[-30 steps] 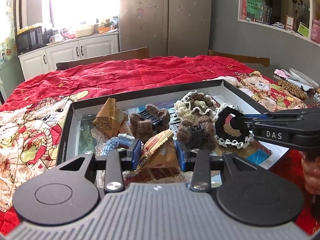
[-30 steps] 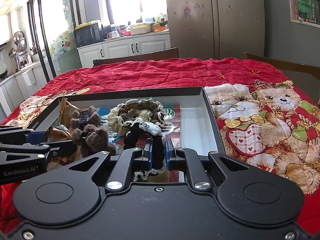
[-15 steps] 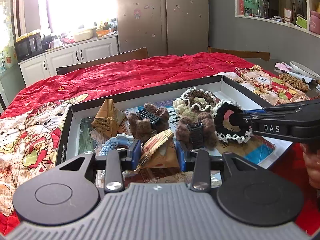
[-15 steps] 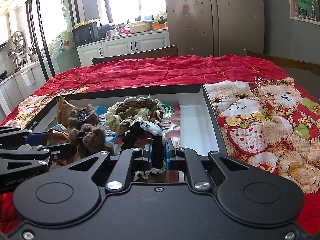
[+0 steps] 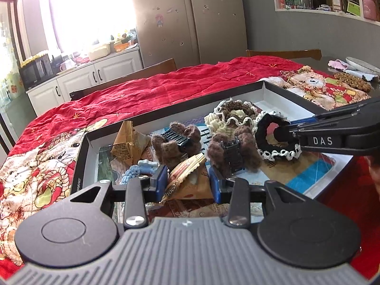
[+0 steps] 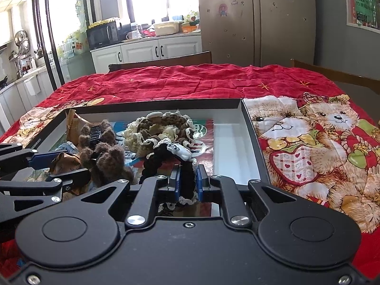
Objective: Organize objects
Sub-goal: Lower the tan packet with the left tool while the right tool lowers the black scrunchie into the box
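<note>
We hold 2 things above the shallow black box on the red quilt. The right gripper is clamped on a black crocheted scrunchie with white lace edge; the ring hangs over the box floor, near the cream and brown scrunchie. It is soft and very light, so it bends and swings easily; we judge the thick band between the pads is the good place to hold, not the thin lace. The left gripper is closed on a golden-brown snack packet, near the front wall of the box. The foil is light, crinkly and perhaps slippery, so a grip across its body seems safer than on the sealed edge.

The left wrist view shows the whole ring of the scrunchie from the side, 2 brown fuzzy hair claws, a second pyramid packet and a pale blue knitted piece. The right wrist view hides most of these, but it shows the bare white part of the box floor at the right.
</note>
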Action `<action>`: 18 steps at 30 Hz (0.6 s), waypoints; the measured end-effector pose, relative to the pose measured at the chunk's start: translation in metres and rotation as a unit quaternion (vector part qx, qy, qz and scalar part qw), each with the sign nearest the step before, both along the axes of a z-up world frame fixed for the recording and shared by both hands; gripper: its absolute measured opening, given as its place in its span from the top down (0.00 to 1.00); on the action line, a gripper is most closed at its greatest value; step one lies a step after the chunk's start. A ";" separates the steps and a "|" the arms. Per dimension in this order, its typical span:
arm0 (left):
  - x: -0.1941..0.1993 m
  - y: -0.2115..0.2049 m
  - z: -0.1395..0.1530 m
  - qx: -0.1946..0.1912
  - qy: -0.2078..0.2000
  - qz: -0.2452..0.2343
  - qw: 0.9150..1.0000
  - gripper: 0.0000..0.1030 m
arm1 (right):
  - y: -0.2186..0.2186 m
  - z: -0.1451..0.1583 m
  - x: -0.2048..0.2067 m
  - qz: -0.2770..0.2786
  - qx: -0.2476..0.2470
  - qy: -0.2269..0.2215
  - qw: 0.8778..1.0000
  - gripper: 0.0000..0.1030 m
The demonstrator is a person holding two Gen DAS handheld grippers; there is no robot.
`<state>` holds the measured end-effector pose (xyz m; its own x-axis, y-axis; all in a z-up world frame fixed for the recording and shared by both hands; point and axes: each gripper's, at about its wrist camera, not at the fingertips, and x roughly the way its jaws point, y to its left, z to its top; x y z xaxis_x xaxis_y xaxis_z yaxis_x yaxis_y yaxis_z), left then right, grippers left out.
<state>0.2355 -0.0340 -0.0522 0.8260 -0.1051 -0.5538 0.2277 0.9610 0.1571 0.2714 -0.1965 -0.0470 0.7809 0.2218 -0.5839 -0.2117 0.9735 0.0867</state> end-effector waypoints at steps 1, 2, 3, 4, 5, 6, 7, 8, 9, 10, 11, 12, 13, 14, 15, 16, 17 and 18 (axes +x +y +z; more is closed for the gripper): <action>0.000 0.000 0.000 0.001 -0.001 0.000 1.000 0.58 | 0.000 0.000 0.000 0.000 -0.004 -0.001 1.000 0.86; 0.000 -0.001 0.000 0.002 -0.001 0.000 1.000 0.58 | 0.001 0.000 0.000 0.001 -0.007 -0.001 1.000 0.86; 0.000 -0.001 -0.001 0.003 -0.001 0.000 1.000 0.58 | 0.002 0.000 0.000 0.001 -0.010 0.000 1.000 0.86; 0.000 -0.001 -0.001 0.003 -0.001 0.000 1.000 0.58 | 0.002 0.000 0.001 0.002 -0.012 0.000 1.000 0.85; 0.000 -0.001 -0.001 0.004 -0.001 0.000 1.000 0.58 | 0.002 0.000 0.001 0.003 -0.013 0.000 1.000 0.85; -0.001 -0.001 -0.001 0.004 -0.001 0.000 1.000 0.57 | 0.002 0.000 0.000 0.003 -0.014 0.000 1.000 0.84; 0.000 -0.001 -0.001 0.005 -0.002 -0.001 1.000 0.57 | 0.003 0.000 0.000 0.003 -0.014 -0.001 1.000 0.83; -0.001 -0.001 -0.001 0.005 -0.002 -0.001 1.000 0.57 | 0.003 0.000 -0.001 0.003 -0.014 -0.001 1.000 0.83; -0.001 -0.001 -0.001 0.006 -0.002 -0.001 1.000 0.56 | 0.002 0.000 -0.001 0.003 -0.014 -0.001 1.000 0.83; -0.001 -0.001 -0.001 0.006 -0.002 -0.001 1.000 0.56 | 0.002 0.000 -0.001 0.002 -0.013 -0.001 1.000 0.83; -0.001 -0.001 -0.001 0.005 -0.002 0.000 1.000 0.56 | 0.002 0.001 -0.001 0.001 -0.012 0.000 1.000 0.83; -0.001 -0.001 -0.001 0.004 -0.001 0.000 1.000 0.55 | 0.001 0.001 -0.001 0.000 -0.012 -0.001 1.000 0.83; -0.001 -0.001 -0.001 0.003 -0.001 0.000 1.000 0.55 | 0.000 0.001 -0.001 -0.001 -0.010 -0.001 1.000 0.83; -0.001 -0.001 -0.001 0.002 -0.001 -0.001 1.000 0.55 | 0.000 0.001 -0.001 -0.002 -0.009 -0.001 1.000 0.83; -0.002 -0.001 -0.001 0.001 -0.001 -0.001 1.000 0.55 | 0.000 0.001 -0.001 -0.002 -0.008 -0.001 1.000 0.83; -0.002 -0.001 -0.001 0.000 -0.001 -0.001 1.000 0.55 | -0.001 0.002 -0.001 -0.003 -0.007 -0.001 1.000 0.83; -0.002 -0.001 -0.001 0.001 -0.001 -0.001 1.000 0.55 | -0.001 0.002 -0.001 -0.003 -0.007 -0.002 1.000 0.82; -0.002 -0.001 0.000 0.001 -0.001 -0.001 1.000 0.54 | -0.001 0.002 -0.001 -0.003 -0.006 -0.002 1.000 0.82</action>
<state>0.2333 -0.0345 -0.0527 0.8269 -0.1061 -0.5523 0.2299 0.9600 0.1598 0.2701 -0.1972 -0.0451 0.7839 0.2104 -0.5842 -0.2069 0.9756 0.0737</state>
